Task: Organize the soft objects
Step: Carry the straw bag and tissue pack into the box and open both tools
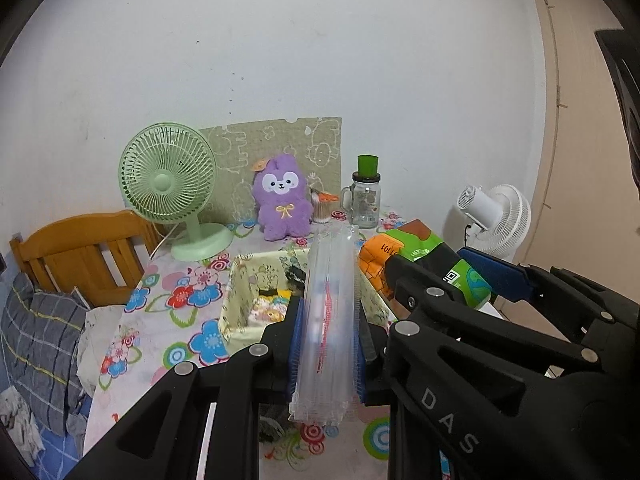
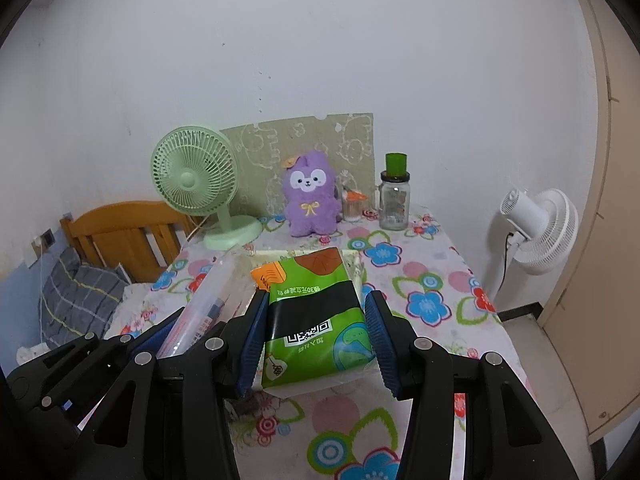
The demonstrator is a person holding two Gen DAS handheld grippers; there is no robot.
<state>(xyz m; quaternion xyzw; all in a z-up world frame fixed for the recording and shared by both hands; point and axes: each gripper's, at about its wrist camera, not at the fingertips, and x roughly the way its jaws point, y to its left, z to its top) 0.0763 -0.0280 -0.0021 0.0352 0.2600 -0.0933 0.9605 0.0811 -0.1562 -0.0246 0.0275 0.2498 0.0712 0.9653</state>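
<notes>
My left gripper point(image 1: 327, 350) is shut on a clear plastic pack point(image 1: 328, 320) with red print, held upright above the table. My right gripper point(image 2: 316, 340) is shut on a green and orange tissue pack point(image 2: 314, 312), its blue pads pressing both sides. In the left wrist view the tissue pack point(image 1: 420, 256) and the right gripper point(image 1: 472, 280) are just to the right. The clear pack point(image 2: 204, 312) and left gripper point(image 2: 160, 332) appear at the left of the right wrist view. A cream fabric basket point(image 1: 240, 300) holding small soft items sits below both packs. A purple plush toy point(image 2: 310, 196) stands at the back.
A green desk fan point(image 2: 196, 184), a glass jar with a green lid point(image 2: 395, 196) and a small cup point(image 2: 352, 204) line the table's back by the wall. A white fan point(image 2: 540, 228) stands at right. A wooden bed frame point(image 1: 80, 252) and grey pillow point(image 1: 40, 340) are at left.
</notes>
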